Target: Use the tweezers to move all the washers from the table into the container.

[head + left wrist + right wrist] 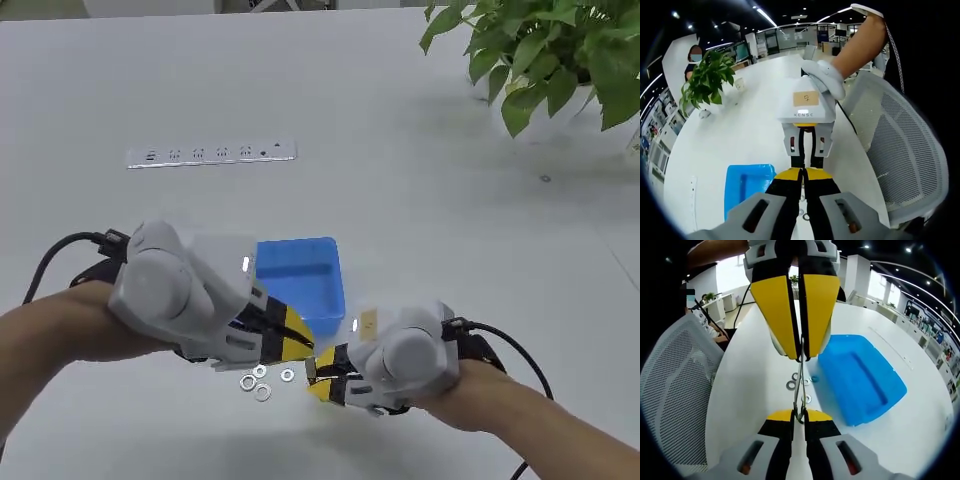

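Several small metal washers (262,381) lie on the white table (400,200) just in front of the blue container (300,272). My left gripper (305,343) and right gripper (312,372) point at each other above the washers, tips nearly touching. In the right gripper view, thin metal tweezers (800,385) run between the two. My right gripper (799,416) is shut on one end and the left gripper (801,357) is shut on the other. The washers (791,385) and the container (860,377) lie below. In the left gripper view, my left gripper (804,172) meets the right gripper (806,155) beside the container (747,187).
A white power strip (212,153) lies further back on the table. A leafy plant (545,50) stands at the far right corner. A mesh chair (900,150) stands at the table's near side. A person is at the far end of the room.
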`<action>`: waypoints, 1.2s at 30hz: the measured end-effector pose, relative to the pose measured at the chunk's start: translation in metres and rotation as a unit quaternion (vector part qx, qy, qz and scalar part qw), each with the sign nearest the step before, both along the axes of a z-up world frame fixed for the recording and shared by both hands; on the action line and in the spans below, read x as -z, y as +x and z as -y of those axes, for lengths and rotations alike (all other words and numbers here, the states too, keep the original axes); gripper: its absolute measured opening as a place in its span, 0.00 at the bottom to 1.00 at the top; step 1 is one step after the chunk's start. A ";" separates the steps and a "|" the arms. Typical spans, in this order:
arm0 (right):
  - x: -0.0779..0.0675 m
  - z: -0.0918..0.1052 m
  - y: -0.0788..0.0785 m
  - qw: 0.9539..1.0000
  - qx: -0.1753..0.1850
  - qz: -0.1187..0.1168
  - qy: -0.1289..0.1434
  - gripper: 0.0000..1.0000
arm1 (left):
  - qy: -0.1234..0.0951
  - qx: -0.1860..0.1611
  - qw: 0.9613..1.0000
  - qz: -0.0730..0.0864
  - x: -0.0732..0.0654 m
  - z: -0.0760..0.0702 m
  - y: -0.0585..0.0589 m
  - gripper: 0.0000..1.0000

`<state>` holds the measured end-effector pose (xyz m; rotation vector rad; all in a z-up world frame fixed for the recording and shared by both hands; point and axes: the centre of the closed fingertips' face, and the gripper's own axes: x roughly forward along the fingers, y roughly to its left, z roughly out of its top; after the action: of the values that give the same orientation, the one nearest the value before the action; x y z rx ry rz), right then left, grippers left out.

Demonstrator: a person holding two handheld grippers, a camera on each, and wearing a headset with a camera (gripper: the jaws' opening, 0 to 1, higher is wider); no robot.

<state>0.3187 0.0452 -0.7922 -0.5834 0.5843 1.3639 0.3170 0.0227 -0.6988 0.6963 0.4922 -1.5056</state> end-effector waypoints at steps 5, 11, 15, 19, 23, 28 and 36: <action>-0.006 -0.001 -0.001 1.000 -0.002 0.002 0.000 0.09 | 0.000 0.002 1.000 0.002 -0.006 0.000 -0.002 0.05; -0.015 -0.003 -0.002 1.000 -0.010 0.005 0.000 0.09 | 0.005 0.001 1.000 0.002 -0.015 -0.003 -0.004 0.05; -0.021 -0.004 -0.002 1.000 -0.009 0.008 0.001 0.09 | 0.007 0.000 1.000 0.005 -0.021 -0.004 -0.004 0.05; -0.027 -0.003 -0.001 1.000 -0.011 0.014 -0.002 0.09 | 0.007 -0.005 1.000 0.009 -0.026 -0.006 -0.004 0.05; -0.033 -0.003 -0.001 1.000 -0.015 0.020 -0.005 0.09 | 0.007 -0.006 1.000 0.012 -0.032 -0.006 -0.005 0.05; -0.041 -0.002 0.003 1.000 -0.013 0.026 -0.007 0.09 | 0.004 -0.008 1.000 0.018 -0.040 -0.006 -0.003 0.05; -0.057 -0.003 0.014 0.999 -0.009 0.042 -0.002 0.09 | -0.001 -0.010 0.999 0.038 -0.055 -0.007 0.005 0.05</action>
<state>0.3331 0.0480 -0.7356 -0.6468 0.5158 1.3481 0.3223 0.0292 -0.6438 0.7425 0.4378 -1.4559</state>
